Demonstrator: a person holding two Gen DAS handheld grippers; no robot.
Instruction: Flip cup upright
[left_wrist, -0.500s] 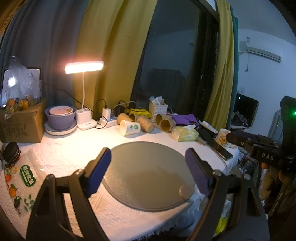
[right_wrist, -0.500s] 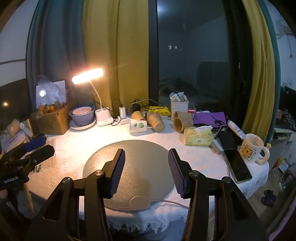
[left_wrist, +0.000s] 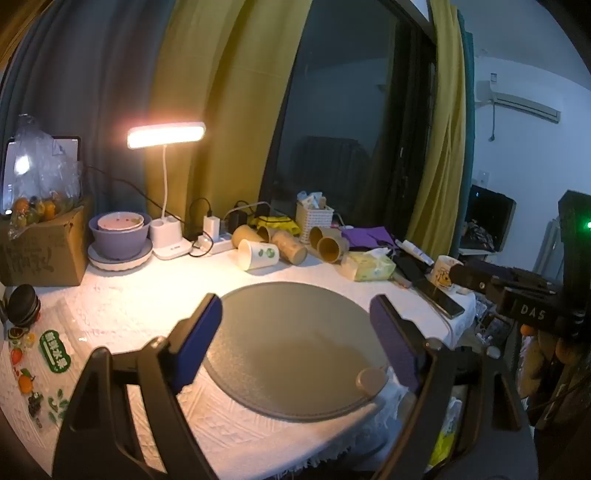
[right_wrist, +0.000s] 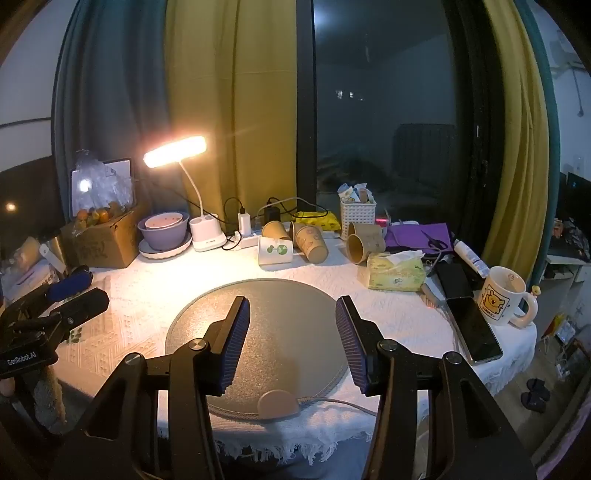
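A white paper cup (left_wrist: 257, 254) with green leaf marks lies on its side at the back of the table; it also shows in the right wrist view (right_wrist: 275, 250). Several brown paper cups (right_wrist: 312, 240) lie on their sides beside it. My left gripper (left_wrist: 295, 332) is open and empty above the near edge of a round grey mat (left_wrist: 295, 332). My right gripper (right_wrist: 291, 341) is open and empty over the same mat (right_wrist: 280, 295), well short of the cups. The left gripper's body shows at the left edge of the right wrist view (right_wrist: 55, 314).
A lit desk lamp (right_wrist: 207, 236), purple bowl on a plate (right_wrist: 164, 232) and cardboard box (right_wrist: 103, 243) stand back left. A tissue pack (right_wrist: 395, 275), phones (right_wrist: 472, 325), a bear mug (right_wrist: 502, 295) and a white basket (right_wrist: 356, 214) are at right. A power strip and cables lie behind the cups.
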